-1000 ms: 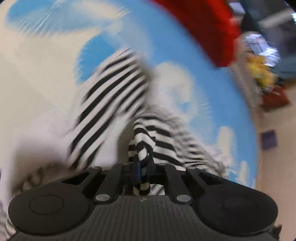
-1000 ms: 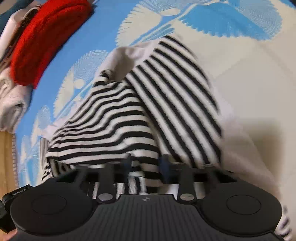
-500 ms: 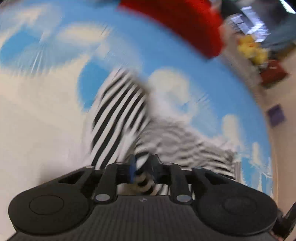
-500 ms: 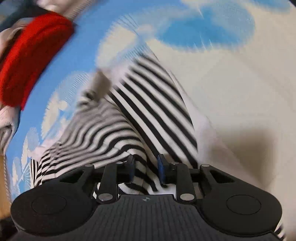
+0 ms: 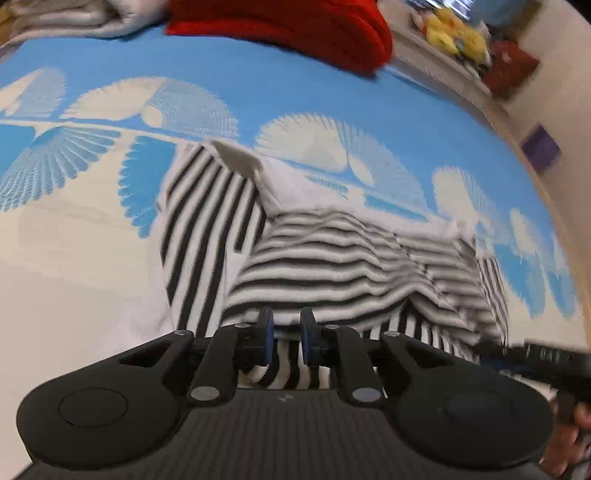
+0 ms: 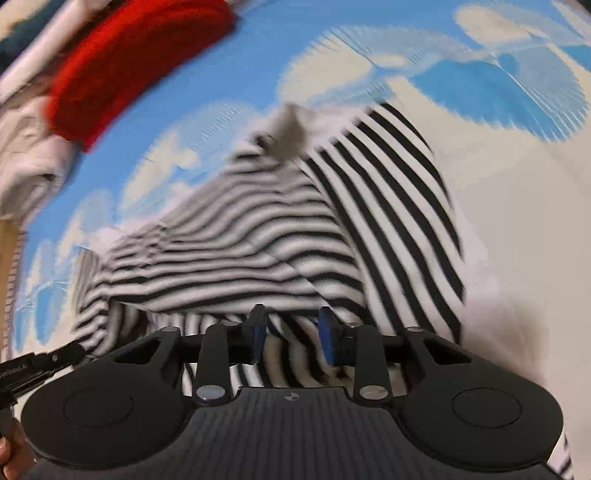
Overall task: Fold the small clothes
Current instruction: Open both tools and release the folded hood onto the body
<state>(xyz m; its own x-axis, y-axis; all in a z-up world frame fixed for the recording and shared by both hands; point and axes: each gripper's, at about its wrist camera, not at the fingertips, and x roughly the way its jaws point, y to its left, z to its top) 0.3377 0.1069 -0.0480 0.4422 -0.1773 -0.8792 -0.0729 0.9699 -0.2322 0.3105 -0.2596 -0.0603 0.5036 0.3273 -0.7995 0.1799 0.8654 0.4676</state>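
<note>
A black-and-white striped garment (image 5: 332,258) lies crumpled on the blue-and-white bed cover (image 5: 295,92), one part folded over another. My left gripper (image 5: 287,332) hovers at its near edge. Its jaws are closing, a narrow gap still shows, and striped cloth lies under them without being pinched. In the right wrist view the same garment (image 6: 258,240) spreads ahead of my right gripper (image 6: 291,332). Those jaws are opening and stand well apart above the stripes. Each view catches the other gripper at its edge: the right gripper (image 5: 535,358) and the left gripper (image 6: 37,365).
A red knitted item (image 5: 295,26) lies at the far side of the cover, with pale folded cloth (image 5: 74,18) beside it. Yellow soft toys (image 5: 454,29) sit on a ledge beyond the bed. The bed's edge and wooden floor (image 6: 7,236) show at the left.
Both grippers were shut on striped cloth a second ago; now their jaws stand apart and the cloth lies down on the cover. The left view has rolled and shifted.
</note>
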